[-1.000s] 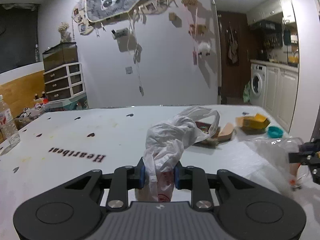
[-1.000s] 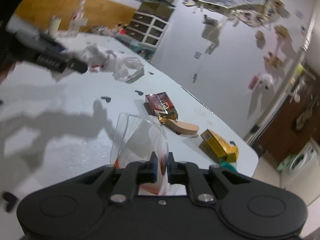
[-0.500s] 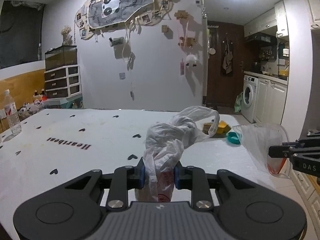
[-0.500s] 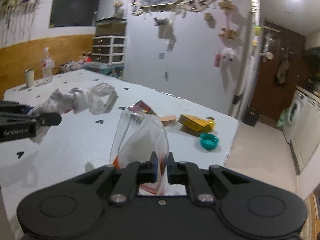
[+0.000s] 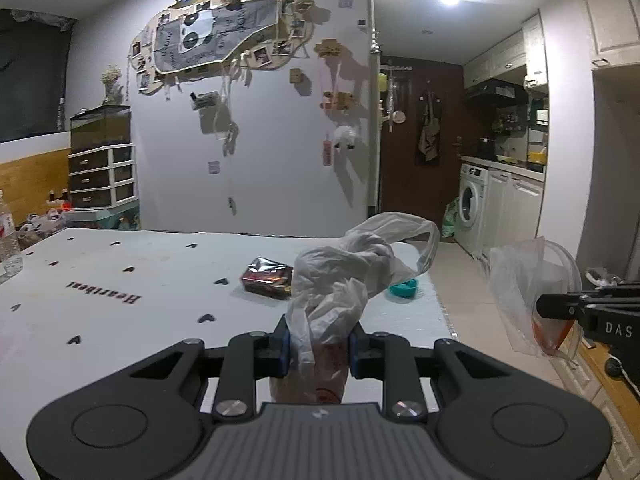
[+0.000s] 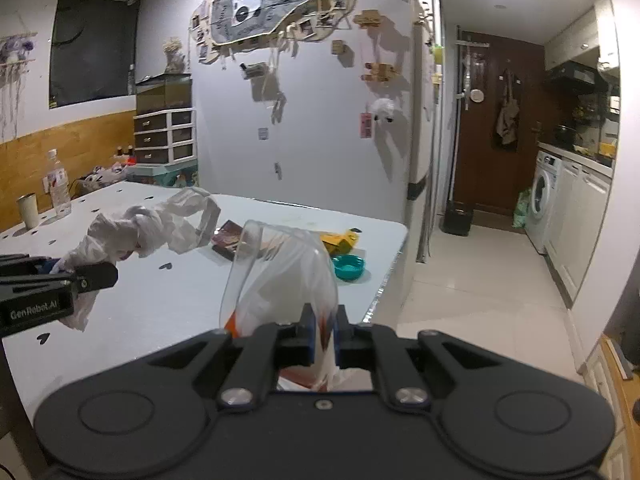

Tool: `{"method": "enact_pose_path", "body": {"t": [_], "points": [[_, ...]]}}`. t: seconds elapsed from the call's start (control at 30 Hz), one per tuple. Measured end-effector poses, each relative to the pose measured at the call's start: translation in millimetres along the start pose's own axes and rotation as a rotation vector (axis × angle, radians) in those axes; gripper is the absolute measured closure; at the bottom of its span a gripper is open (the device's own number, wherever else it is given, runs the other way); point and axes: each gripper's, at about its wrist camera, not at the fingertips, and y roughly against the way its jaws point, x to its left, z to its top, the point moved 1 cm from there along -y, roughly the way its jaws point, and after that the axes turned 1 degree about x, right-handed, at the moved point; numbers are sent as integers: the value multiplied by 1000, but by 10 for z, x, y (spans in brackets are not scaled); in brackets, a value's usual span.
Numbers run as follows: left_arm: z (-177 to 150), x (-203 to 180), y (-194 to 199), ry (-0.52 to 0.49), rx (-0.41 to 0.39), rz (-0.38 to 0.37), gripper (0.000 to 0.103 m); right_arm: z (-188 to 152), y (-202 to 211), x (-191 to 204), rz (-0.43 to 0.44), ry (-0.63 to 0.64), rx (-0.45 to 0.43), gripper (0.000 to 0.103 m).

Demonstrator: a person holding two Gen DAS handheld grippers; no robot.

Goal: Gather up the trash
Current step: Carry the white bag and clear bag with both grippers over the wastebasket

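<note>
Two bags in hand, one per side. My left gripper point(image 5: 318, 350) has its jaws pinching a crumpled white plastic bag point(image 5: 344, 276); the bag rises from between the jaws and flops forward, its handle loop hanging out ahead and to the right. My right gripper point(image 6: 322, 338) has its jaws pressed together on a clear plastic bag point(image 6: 280, 276) with an orange-red smear near the pinch; the bag stands up and ahead of the jaws, mouth open. Ahead of the left jaws, on the white surface point(image 5: 120, 320): a dark foil wrapper point(image 5: 267, 278), partly behind the white bag, and a teal lid point(image 5: 404, 289) near the far right edge. From the right jaws, a yellow packet point(image 6: 340, 240) lies beyond the clear bag, just behind the lid.
</note>
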Motion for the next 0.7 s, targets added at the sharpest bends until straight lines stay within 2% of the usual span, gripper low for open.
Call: {"method": "enact_pose_path", "body": {"t": [0.3, 0.7], "points": [[-23, -445, -46, -26, 13, -58, 75, -100, 193, -333, -56, -41, -3, 94], [-139, -1278, -284, -69, 53, -159, 75, -408, 339, -1059, -147, -121, 29, 94]]}}
